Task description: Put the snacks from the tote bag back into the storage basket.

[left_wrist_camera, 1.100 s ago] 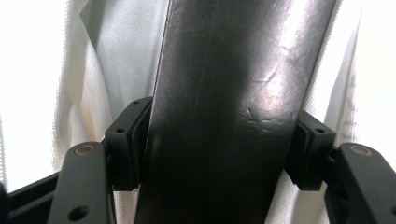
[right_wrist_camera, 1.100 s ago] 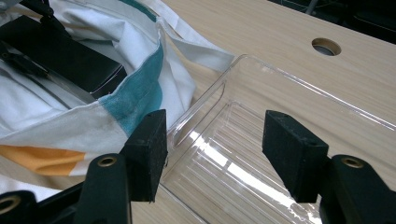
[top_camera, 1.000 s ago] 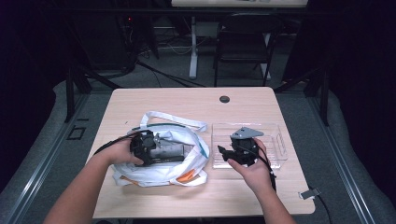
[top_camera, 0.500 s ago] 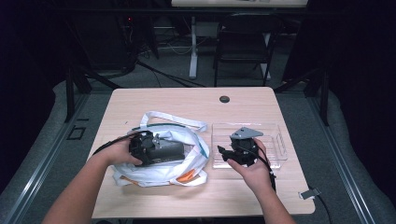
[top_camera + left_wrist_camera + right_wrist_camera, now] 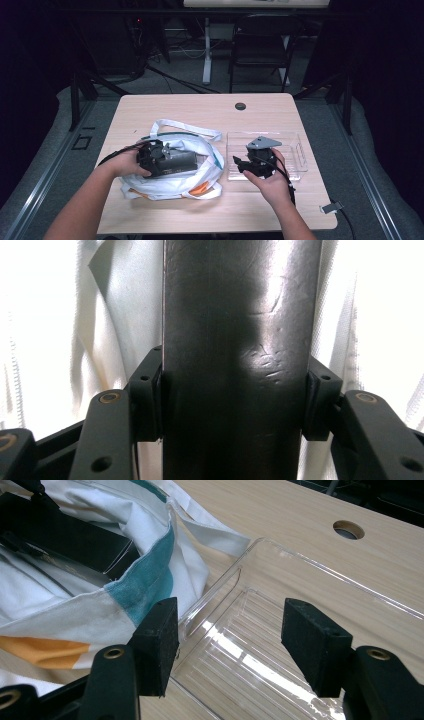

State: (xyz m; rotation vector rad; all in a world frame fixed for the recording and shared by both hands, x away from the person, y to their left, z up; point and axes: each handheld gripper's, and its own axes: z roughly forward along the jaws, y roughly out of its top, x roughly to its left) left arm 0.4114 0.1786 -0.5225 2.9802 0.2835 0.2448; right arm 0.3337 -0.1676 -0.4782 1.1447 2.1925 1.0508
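We are pinching a dark box (image 5: 237, 360) with the left gripper (image 5: 150, 157), jaws just closing on it, inside the white bag (image 5: 200, 150). Right of the bag, our right gripper (image 5: 230, 640) is hovering spread over the clear tray (image 5: 300, 610).

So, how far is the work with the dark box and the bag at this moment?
Done: the left gripper has just closed its jaws, and its pads press the sides of the dark box above the white bag. In hand: that grip. Left: the clear tray holds nothing, and the right gripper waits open over it, so the box probably goes there.
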